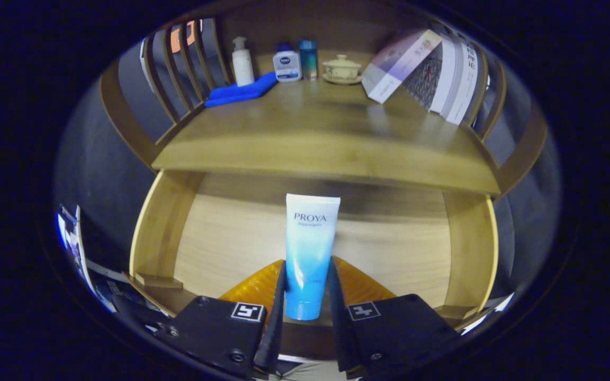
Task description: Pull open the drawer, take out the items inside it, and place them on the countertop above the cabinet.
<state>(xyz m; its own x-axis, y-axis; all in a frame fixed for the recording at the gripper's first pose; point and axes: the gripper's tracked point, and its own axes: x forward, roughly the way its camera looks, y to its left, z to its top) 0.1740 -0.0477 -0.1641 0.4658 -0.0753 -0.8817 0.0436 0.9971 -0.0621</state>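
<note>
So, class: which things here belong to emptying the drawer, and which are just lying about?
Job in hand:
- tool, shut on the blue-and-white tube
- open drawer
- orange item under the tube
- countertop

Lying about:
- pump bottle
- blue cloth
- two small bottles
- lidded cup
- leaning books

Tube (307,254): white-to-blue, cap end pinched between the gripper (305,296) fingers.
Drawer (159,227): pulled open, pale wood.

The countertop (315,132) bears a blue cloth (241,91), bottles, a lidded cup (342,67) and leaning books (432,69).
</note>
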